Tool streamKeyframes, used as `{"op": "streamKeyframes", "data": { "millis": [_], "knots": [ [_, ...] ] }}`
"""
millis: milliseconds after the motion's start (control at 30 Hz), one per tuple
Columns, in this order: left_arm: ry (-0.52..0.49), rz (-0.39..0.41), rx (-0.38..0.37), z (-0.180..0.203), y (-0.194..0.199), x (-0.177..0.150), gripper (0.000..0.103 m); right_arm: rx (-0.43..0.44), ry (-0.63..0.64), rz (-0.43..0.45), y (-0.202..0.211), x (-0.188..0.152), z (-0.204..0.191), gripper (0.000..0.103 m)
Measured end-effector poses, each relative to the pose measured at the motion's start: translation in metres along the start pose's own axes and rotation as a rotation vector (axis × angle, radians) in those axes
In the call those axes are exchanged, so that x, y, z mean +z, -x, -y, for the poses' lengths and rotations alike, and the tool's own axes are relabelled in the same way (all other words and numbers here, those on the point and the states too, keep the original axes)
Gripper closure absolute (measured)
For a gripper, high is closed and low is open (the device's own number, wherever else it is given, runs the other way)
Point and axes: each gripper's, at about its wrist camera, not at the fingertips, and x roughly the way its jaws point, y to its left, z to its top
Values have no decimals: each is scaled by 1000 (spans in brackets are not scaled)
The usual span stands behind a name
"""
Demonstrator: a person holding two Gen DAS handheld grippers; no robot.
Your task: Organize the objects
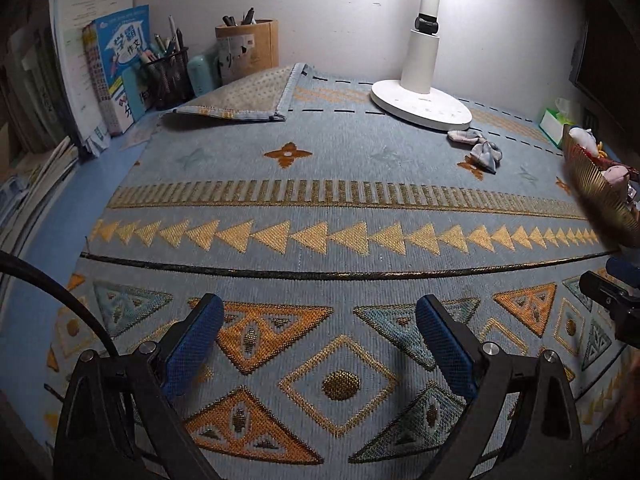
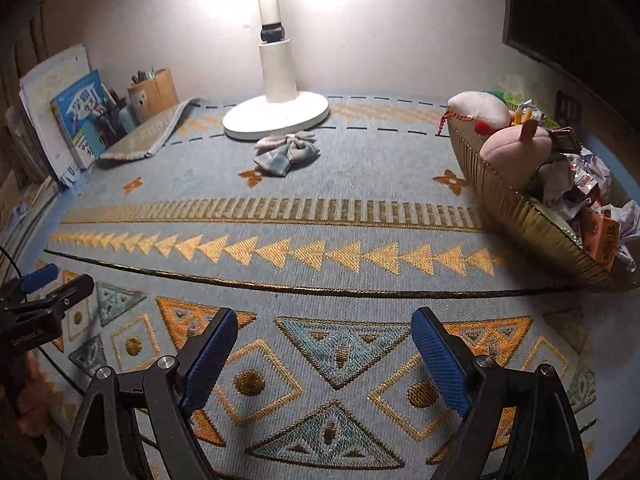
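Observation:
A plaid fabric bow (image 1: 478, 148) (image 2: 286, 152) lies on the patterned blue mat (image 1: 320, 200) just in front of the lamp base. At the right stands a gold ribbed basket (image 2: 520, 216) (image 1: 600, 196) holding plush toys (image 2: 514, 148), crumpled paper and packets. My left gripper (image 1: 320, 320) hovers over the mat's near part, open, with nothing between its blue pads. My right gripper (image 2: 324, 320) is likewise open and empty above the near mat, left of the basket. Both grippers are well short of the bow.
A white lamp (image 1: 420, 100) (image 2: 276, 116) stands at the back centre. Books (image 1: 116, 64), a mesh pen cup (image 1: 168, 72) and a wooden pen holder (image 1: 248, 48) line the back left. There the mat corner (image 1: 240, 96) is folded over. A tissue box (image 1: 554, 122) sits at the back right.

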Motion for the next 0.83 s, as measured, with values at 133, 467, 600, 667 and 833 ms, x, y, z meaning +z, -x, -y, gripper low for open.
{"op": "streamKeyframes", "data": {
  "millis": [133, 467, 600, 667, 833],
  "knots": [
    [-5, -42, 11, 4, -16, 7, 6, -14, -49, -67, -22, 3, 12, 15],
    [-6, -50, 13, 5, -22, 8, 0, -26, -42, -63, -27, 7, 11, 0],
    [-5, -50, 11, 5, -23, 8, 0, -26, -43, -59, -27, 5, 11, 0],
    [-5, -50, 9, 4, -24, 9, 0, -28, -45, -57, -28, 5, 9, 0],
    [-6, -50, 9, 4, -24, 9, 0, -29, -45, -56, -28, 5, 9, 0]
  ]
}}
